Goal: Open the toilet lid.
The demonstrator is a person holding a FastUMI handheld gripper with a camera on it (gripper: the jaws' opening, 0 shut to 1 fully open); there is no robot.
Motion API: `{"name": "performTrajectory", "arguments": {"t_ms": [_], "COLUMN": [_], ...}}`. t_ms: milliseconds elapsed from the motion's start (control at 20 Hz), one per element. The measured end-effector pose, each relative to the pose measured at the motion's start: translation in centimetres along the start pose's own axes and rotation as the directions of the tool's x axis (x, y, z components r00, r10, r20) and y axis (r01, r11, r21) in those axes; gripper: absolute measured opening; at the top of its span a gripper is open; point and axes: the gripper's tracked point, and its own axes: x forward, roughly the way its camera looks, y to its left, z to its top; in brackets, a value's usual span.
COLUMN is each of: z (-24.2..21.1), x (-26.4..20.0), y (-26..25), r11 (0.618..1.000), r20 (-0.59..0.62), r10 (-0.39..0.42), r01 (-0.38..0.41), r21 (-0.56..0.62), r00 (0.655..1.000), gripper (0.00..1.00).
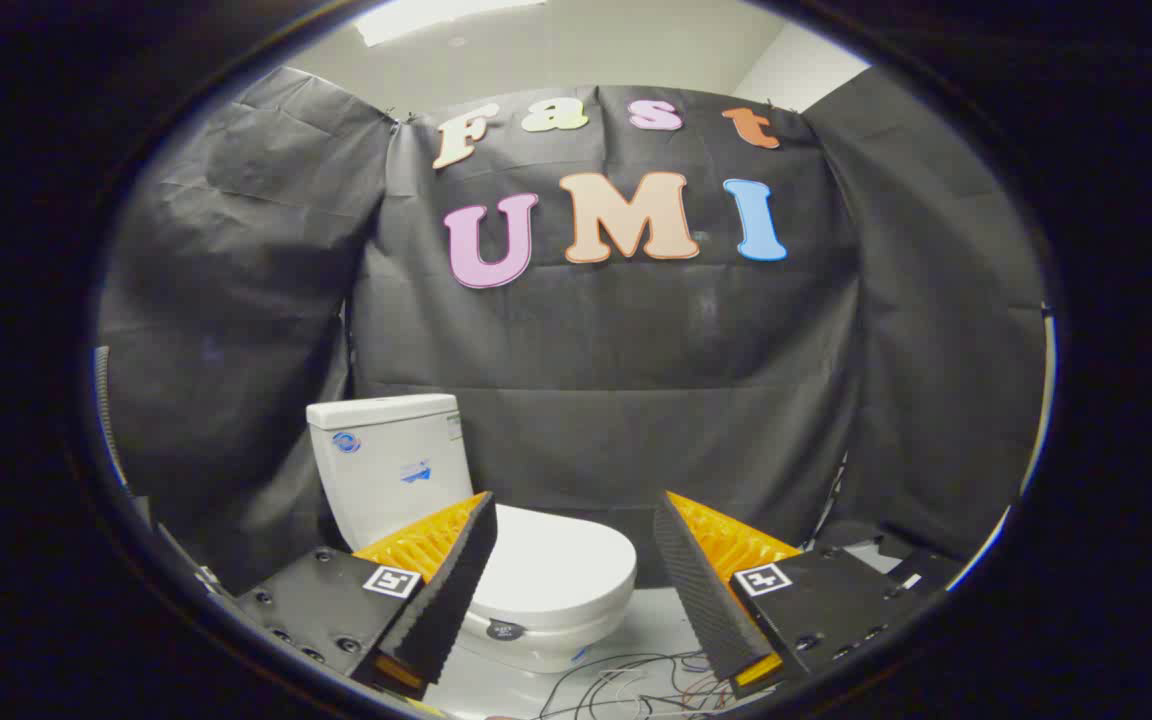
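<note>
A white toilet stands on the floor against the black cloth wall, its cistern (391,465) upright behind the bowl. The lid (561,570) lies flat and closed over the seat. It sits just ahead of my left finger (446,585), which hides the lid's near left part. My gripper (576,525) is open, its two black ribbed fingers with orange backs spread wide and nothing between them. The right finger (701,585) stands apart from the toilet, to its right.
Loose thin cables (626,685) lie on the pale floor in front of the toilet bowl. Black cloth walls close in the booth on the left, back and right. A grey hose (104,400) runs down the left edge of the cloth.
</note>
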Motion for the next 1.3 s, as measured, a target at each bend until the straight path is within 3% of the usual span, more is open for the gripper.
{"name": "performTrajectory", "arguments": {"t_ms": [400, 600, 700, 1100, 1300], "z": [-0.3, 0.9, 1.3, 2.5, 2.6], "x": [4.8, 7.0, 8.0, 9.0, 8.4], "y": [0.8, 3.8, 4.8, 8.6, 8.0], "r11": [1.000, 0.993, 0.993, 0.999, 0.995], "r20": [-0.008, 0.038, 0.053, 0.115, 0.170], "r10": [0.021, 0.108, 0.113, 0.052, -0.072], "r01": [-0.022, -0.106, -0.111, -0.052, 0.058], "r21": [-0.010, -0.046, -0.048, -0.005, 0.085], "r00": [1.000, 0.993, 0.992, 0.992, 0.983], "gripper": [0.98, 0.98, 0.98, 0.98, 0.98]}}
